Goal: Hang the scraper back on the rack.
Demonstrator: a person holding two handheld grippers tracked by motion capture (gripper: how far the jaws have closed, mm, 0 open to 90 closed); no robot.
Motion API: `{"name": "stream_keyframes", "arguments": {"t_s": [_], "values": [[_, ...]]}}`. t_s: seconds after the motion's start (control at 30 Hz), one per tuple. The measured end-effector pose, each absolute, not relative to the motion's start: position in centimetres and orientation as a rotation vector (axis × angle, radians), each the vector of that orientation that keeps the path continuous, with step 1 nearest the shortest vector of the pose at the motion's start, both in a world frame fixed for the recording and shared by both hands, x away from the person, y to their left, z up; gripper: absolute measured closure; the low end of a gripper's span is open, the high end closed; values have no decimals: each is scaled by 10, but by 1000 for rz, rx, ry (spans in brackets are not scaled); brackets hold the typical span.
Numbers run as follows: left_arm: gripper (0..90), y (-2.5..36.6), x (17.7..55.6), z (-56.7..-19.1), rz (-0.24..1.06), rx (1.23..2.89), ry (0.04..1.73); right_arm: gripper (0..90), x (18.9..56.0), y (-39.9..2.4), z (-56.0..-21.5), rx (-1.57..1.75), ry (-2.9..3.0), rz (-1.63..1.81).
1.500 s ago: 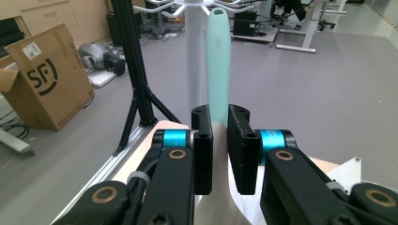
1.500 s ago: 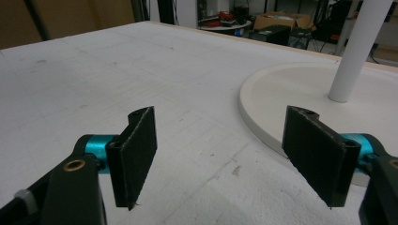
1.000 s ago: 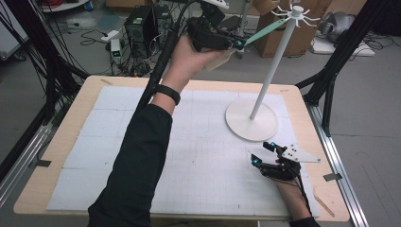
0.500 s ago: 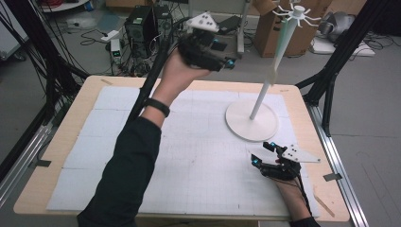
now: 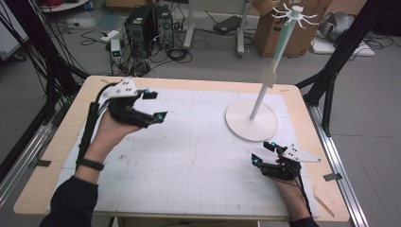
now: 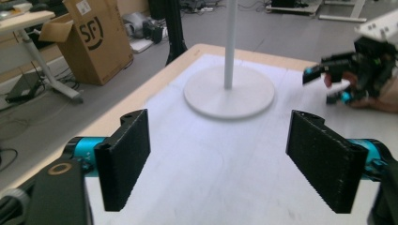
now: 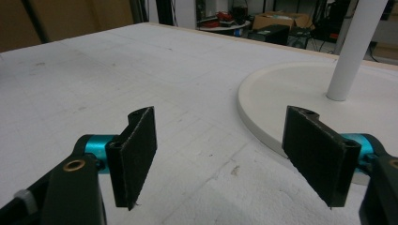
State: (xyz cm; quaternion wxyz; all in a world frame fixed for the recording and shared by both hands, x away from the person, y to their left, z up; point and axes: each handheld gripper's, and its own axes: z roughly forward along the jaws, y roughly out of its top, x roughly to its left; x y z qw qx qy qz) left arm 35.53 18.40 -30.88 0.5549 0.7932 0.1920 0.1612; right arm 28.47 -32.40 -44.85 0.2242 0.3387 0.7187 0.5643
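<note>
1. Stand [image 5: 251, 119] with round white base sits on the far right part of the desk [image 5: 56, 156]; its thin pole rises to a top with small hooks, and a pale green piece hangs there along the pole.
2. Left hand-held gripper [image 5: 153, 105] hovers over the far left of the desk, well apart from the stand. Its jaws have just been opening and are now spread, nothing between them.
3. Right hand-held gripper [image 5: 263, 152] rests near the front right edge, just beside the base, jaws spread and empty.
</note>
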Motion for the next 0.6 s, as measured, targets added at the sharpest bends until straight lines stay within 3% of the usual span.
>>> {"name": "stream_keyframes", "arguments": {"t_s": [0.27,0.6], "values": [[195,248,314,-399,383,1897,563,251,286,-326,-449,947,1976,1568],[192,287,297,-430,360,1788,605,251,286,-325,-449,953,1974,1561]]}}
